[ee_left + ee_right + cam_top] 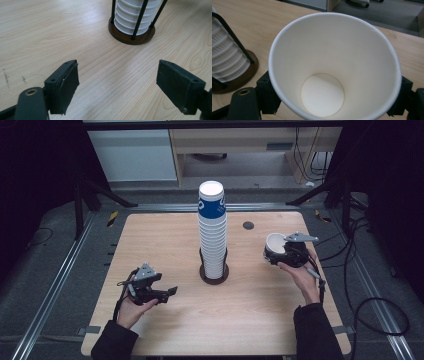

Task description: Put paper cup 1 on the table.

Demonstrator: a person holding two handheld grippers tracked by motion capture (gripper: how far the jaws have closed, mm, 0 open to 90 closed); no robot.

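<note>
Cup (334,67) sat clamped in the right gripper (289,251) near the tabletop's right edge, mouth up (tilted toward the stack (212,232) at centre); left gripper (150,287) gaped wide, empty, near the front-left corner.

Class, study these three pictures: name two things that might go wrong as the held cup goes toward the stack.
1. The right gripper squeezes a thin paper cup by its wall; too much pressure may dent it.
2. The stack of cups stands tall in a small holder; a nudge near the top might tip it, and the open left gripper is not steadying it.
</note>
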